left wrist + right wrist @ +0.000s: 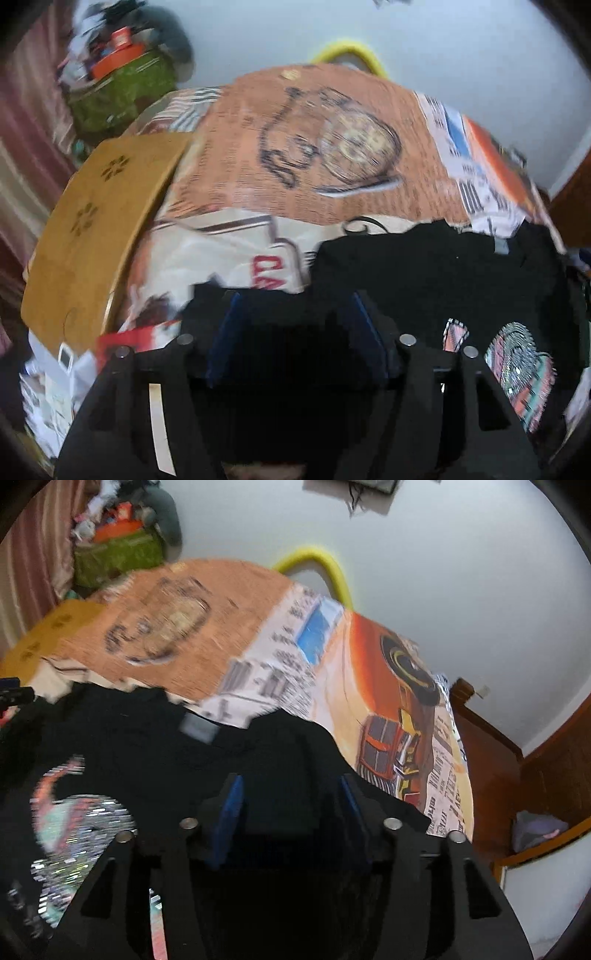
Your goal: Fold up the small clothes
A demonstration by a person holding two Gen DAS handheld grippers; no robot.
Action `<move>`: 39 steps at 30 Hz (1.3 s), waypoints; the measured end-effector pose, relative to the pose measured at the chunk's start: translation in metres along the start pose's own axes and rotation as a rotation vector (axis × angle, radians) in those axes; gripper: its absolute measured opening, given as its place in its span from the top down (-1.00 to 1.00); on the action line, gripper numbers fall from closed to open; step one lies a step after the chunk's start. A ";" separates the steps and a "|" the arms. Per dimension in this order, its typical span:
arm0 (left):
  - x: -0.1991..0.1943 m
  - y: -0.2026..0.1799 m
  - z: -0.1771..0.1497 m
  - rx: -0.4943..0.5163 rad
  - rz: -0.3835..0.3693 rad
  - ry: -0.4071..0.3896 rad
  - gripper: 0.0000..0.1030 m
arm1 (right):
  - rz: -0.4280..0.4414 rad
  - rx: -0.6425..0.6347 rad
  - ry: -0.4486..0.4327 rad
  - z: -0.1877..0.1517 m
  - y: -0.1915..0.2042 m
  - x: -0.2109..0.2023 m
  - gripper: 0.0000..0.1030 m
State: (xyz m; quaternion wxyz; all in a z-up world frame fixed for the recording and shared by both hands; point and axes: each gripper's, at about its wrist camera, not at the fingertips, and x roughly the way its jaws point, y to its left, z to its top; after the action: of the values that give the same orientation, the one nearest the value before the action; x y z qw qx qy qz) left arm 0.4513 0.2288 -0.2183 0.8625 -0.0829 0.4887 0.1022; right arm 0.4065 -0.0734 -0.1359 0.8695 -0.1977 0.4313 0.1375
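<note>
While both views blur, the printed bedcover (pixel 207 653) fills the scene, orange and white with newsprint lettering and cartoon drawings, stretching to the far edge under a pale wall (pixel 443 572). On its near part lies the black T-shirt (pixel 155 738), soft, matt, spread flat, its grey neck label (pixel 197 729) on the far side and a sparkly multicoloured chest print (pixel 70 834) on the near side. At the far left of the bed a flat yellow-brown board (pixel 99 229) with flower cut-outs rests at an angle, and a curved yellow tube (pixel 328 568) arcs behind the far edge. Right side, brown wooden furniture (pixel 517 775) borders the bed.

Now the tools: the left gripper (pixel 295 325) hangs over the shirt's left edge, blue pads spread apart, dark fabric showing in the gap but nothing pinched that I can make out. Over on the shirt's right shoulder, the right gripper (pixel 291 812) has its blue pads spread too, black cloth below and between them, not pressed
</note>
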 end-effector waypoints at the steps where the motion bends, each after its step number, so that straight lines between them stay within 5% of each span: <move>1: -0.006 0.010 -0.003 -0.016 0.004 -0.003 -0.24 | 0.007 -0.001 -0.028 -0.001 0.003 -0.013 -0.14; 4: -0.028 0.048 -0.016 -0.080 0.017 -0.004 -0.29 | 0.023 -0.001 -0.102 -0.005 0.012 -0.045 -0.39; 9: -0.042 0.091 -0.045 -0.142 0.050 0.027 -0.30 | 0.094 0.033 -0.160 -0.023 0.025 -0.080 -0.47; 19: 0.000 0.094 -0.086 -0.189 -0.076 0.173 -0.30 | 0.101 0.071 -0.056 -0.079 0.038 -0.065 -0.47; 22: 0.011 0.088 -0.086 -0.188 -0.041 0.163 -0.28 | 0.093 0.074 -0.034 -0.088 0.036 -0.061 -0.47; 23: 0.014 0.082 -0.084 -0.160 -0.007 0.155 -0.24 | 0.094 0.073 -0.033 -0.090 0.035 -0.062 -0.47; 25: 0.020 0.071 -0.084 -0.084 0.102 0.145 0.26 | 0.099 0.073 -0.034 -0.094 0.035 -0.063 -0.47; 26: 0.021 0.066 -0.084 -0.055 0.136 0.137 0.36 | 0.102 0.075 -0.035 -0.096 0.035 -0.064 -0.47; 28: 0.021 0.059 -0.084 -0.028 0.146 0.127 0.82 | 0.109 0.079 -0.042 -0.099 0.035 -0.066 -0.47; 32: 0.011 0.055 -0.076 -0.018 0.166 0.106 0.91 | 0.134 0.099 -0.050 -0.103 0.032 -0.069 -0.47; 36: -0.031 0.059 -0.055 -0.042 0.195 -0.012 0.92 | 0.149 0.109 -0.063 -0.107 0.027 -0.071 -0.47; 39: -0.072 0.049 -0.035 -0.043 0.142 -0.098 0.92 | 0.166 0.126 -0.076 -0.110 0.021 -0.074 -0.47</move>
State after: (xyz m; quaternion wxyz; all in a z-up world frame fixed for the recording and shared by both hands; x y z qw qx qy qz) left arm 0.3737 0.2602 -0.1762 0.8739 -0.0618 0.4483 0.1774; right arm 0.2778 -0.1108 -0.1414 0.8815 -0.1009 0.4209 0.1890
